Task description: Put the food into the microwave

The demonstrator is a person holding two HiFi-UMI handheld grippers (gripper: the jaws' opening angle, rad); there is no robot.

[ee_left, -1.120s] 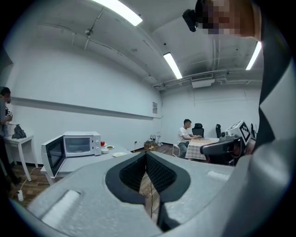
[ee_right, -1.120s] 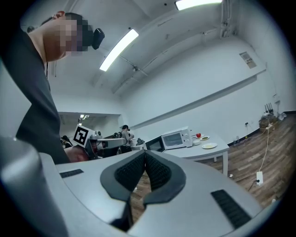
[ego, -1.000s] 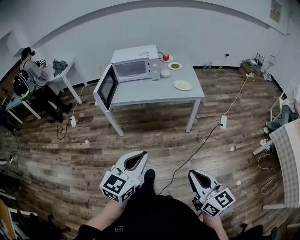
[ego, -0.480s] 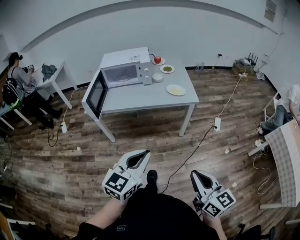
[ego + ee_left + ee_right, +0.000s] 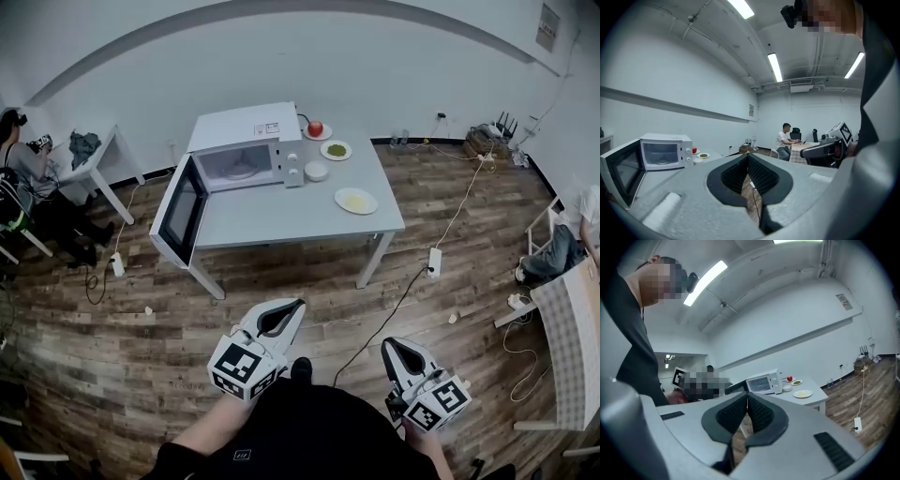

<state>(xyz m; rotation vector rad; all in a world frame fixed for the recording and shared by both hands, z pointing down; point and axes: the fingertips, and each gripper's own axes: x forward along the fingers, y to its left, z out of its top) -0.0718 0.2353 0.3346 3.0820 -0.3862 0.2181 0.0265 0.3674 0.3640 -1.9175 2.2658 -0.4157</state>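
Distance is the issue now: the left claw and right claw are both closed on nothing, low over the floor and well apart from the tabletop. I judge the step in hand to be the walk-up. I want to arrive square to the tabletop's near edge, stay clear of the microwave door, which hangs wide open past the left end, and open a claw only once it is near a dish. The cavity looks empty apart from what I take to be its turntable. All the food sits right of the microwave. An apple is on a small plate at the back, with a green dish just beside it. A white bowl, whose contents I cannot see, stands near the control panel, and a yellow dish lies nearest me.
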